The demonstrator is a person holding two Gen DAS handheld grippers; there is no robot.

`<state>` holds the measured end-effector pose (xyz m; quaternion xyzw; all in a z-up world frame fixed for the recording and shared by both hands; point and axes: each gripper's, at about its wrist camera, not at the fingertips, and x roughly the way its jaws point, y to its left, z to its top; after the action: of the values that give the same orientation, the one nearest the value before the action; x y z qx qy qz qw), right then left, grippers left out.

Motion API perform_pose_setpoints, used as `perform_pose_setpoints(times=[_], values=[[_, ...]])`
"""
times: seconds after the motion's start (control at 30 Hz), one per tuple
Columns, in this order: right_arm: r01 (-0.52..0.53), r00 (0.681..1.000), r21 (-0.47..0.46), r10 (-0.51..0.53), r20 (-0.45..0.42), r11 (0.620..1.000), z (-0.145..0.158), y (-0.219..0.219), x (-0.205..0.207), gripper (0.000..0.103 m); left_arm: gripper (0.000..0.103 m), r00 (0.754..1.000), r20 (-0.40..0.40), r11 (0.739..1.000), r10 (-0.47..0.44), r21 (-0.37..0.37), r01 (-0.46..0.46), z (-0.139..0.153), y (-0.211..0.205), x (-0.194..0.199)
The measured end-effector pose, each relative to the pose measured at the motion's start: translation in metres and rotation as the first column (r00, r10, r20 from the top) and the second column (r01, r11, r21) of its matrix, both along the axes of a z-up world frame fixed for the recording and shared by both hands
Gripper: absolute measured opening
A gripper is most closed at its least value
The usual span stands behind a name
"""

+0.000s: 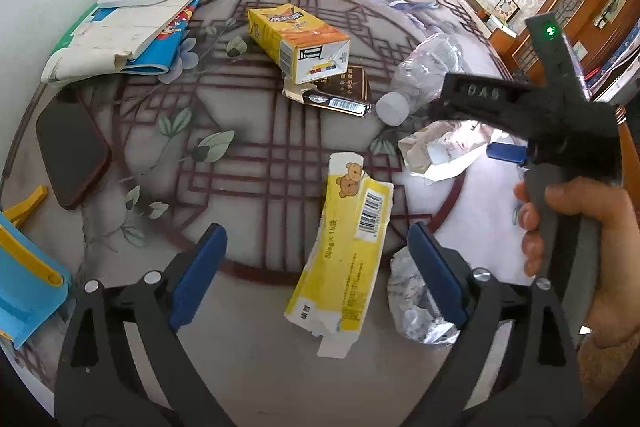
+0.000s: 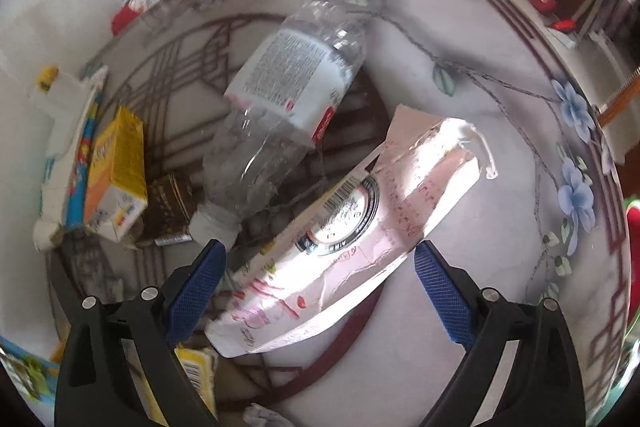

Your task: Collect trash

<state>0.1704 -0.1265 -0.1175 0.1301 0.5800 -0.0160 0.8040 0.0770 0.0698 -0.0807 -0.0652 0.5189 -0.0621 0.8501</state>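
The left tool (image 1: 316,259) stood wide open above a torn yellow medicine box (image 1: 344,259) lying near the tabletop's (image 1: 248,163) middle, printed with a bear, a barcode and "50mg × 15". A crumpled foil wad (image 1: 416,315) lay just beside its right finger. Toward the far edge lay a yellow drink carton (image 1: 298,41) resting against a dark cigarette pack (image 1: 336,95), and a crushed clear bottle (image 1: 420,75) with a white cap. The right tool (image 2: 320,267), also wide open, hovered over a flattened white-and-pink carton (image 2: 360,227) bearing a barcode and round emblem; its writing was unreadable.
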Motion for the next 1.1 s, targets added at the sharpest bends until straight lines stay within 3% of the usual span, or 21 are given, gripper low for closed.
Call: perform_pose_setpoints(times=[0.07, 0.17, 0.23, 0.3, 0.47, 0.53, 0.7, 0.77, 0.8, 0.83, 1.1], values=[[-0.054, 0.998, -0.022, 0.054, 0.015, 0.998, -0.001, 0.002, -0.004, 0.082, 0.092, 1.0, -0.006, 1.0, -0.002, 0.005, 0.002, -0.002, -0.001, 0.0], [-0.151, 0.988, -0.026, 0.152, 0.032, 0.988, 0.0, 0.008, -0.014, 0.058, 0.092, 1.0, -0.019, 1.0, -0.018, 0.014, 0.018, -0.005, -0.006, 0.0], [-0.209, 0.977, -0.06, 0.211, 0.03, 0.976, 0.0, 0.009, -0.02, 0.034, 0.093, 0.999, -0.031, 0.999, -0.035, 0.03, 0.036, -0.008, -0.011, 0.0], [-0.278, 0.959, -0.087, 0.282, 0.034, 0.957, 0.001, 0.009, -0.031, 0.022, 0.093, 0.997, -0.048, 0.997, -0.053, 0.054, 0.055, -0.013, -0.017, 0.001], [-0.332, 0.941, -0.099, 0.337, 0.029, 0.938, 0.007, -0.004, -0.053, 0.011, 0.093, 0.994, -0.072, 0.99, -0.082, 0.107, 0.089, -0.024, -0.029, 0.004], [-0.345, 0.936, -0.1, 0.349, 0.034, 0.933, 0.012, -0.011, -0.06, 0.011, 0.093, 0.993, -0.082, 0.988, -0.082, 0.121, 0.092, -0.028, -0.031, 0.005], [-0.397, 0.911, -0.203, 0.411, 0.029, 0.895, 0.022, -0.017, -0.078, 0.014, 0.093, 0.992, -0.109, 0.988, -0.066, 0.13, 0.08, -0.039, -0.03, 0.011], [-0.382, 0.915, -0.219, 0.4, 0.045, 0.898, 0.027, -0.021, -0.081, 0.044, 0.093, 0.992, -0.116, 0.987, -0.059, 0.139, 0.075, -0.042, -0.031, 0.012], [-0.371, 0.917, -0.219, 0.393, 0.064, 0.902, 0.03, -0.023, -0.082, 0.065, 0.093, 0.991, -0.122, 0.987, -0.057, 0.145, 0.075, -0.043, -0.032, 0.012], [-0.36, 0.919, -0.223, 0.385, 0.083, 0.906, 0.033, -0.024, -0.083, 0.072, 0.093, 0.99, -0.124, 0.986, -0.061, 0.15, 0.079, -0.044, -0.033, 0.011], [-0.315, 0.933, -0.232, 0.345, 0.103, 0.92, 0.026, -0.003, -0.054, 0.08, 0.093, 0.99, -0.118, 0.978, -0.076, 0.183, 0.097, -0.049, -0.04, 0.01]])
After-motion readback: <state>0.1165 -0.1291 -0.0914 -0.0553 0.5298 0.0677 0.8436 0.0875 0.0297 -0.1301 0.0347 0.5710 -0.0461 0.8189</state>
